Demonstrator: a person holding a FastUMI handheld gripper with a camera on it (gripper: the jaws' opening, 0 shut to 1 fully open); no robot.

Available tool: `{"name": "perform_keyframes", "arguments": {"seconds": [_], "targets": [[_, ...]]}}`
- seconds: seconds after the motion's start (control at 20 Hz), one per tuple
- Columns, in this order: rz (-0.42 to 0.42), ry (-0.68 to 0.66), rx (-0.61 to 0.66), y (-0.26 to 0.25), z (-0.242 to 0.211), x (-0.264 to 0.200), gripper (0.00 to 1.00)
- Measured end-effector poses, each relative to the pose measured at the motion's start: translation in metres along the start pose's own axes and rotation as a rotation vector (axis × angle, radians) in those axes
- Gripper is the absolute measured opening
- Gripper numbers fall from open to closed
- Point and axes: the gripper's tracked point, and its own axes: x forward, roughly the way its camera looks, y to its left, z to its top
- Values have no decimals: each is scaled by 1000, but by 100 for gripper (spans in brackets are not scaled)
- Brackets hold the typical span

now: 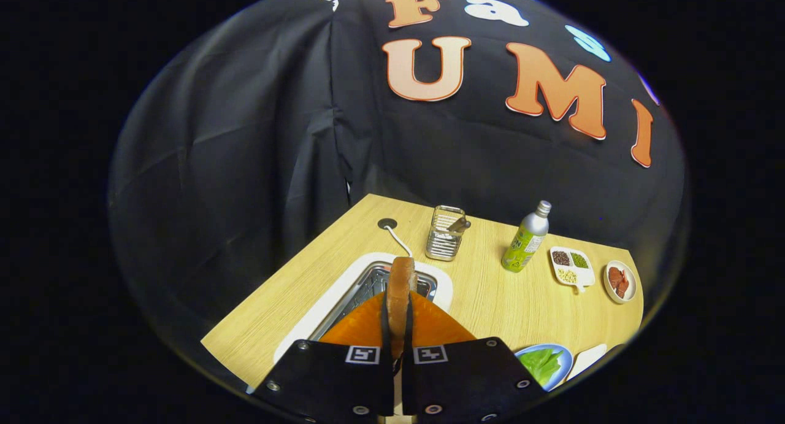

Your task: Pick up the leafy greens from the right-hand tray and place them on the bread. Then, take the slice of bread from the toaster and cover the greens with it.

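My gripper (398, 313) is shut on a brown slice of bread (402, 283), which stands on edge between the two orange fingers (362, 326) and pokes up beyond their tips. Right below and beyond it lies the white toaster (438, 277) with its metal slot open. The leafy greens (541, 362) lie on a blue plate (561, 370) just right of my fingers.
On the wooden table (490, 295) stand a metal mesh holder (446, 234), a green and silver bottle (525, 238), a white divided dish of seeds (571, 267) and a small dish of reddish pieces (619, 281). A white cable (398, 240) runs from the toaster to a table hole.
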Motion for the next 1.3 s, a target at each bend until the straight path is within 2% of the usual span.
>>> {"name": "perform_keyframes", "arguments": {"seconds": [0.75, 1.05, 1.3], "targets": [[49, -121, 75, -10, 59, -52, 5], [44, -137, 89, -26, 57, -66, 5], [15, -122, 99, -56, 37, -76, 6]]}}
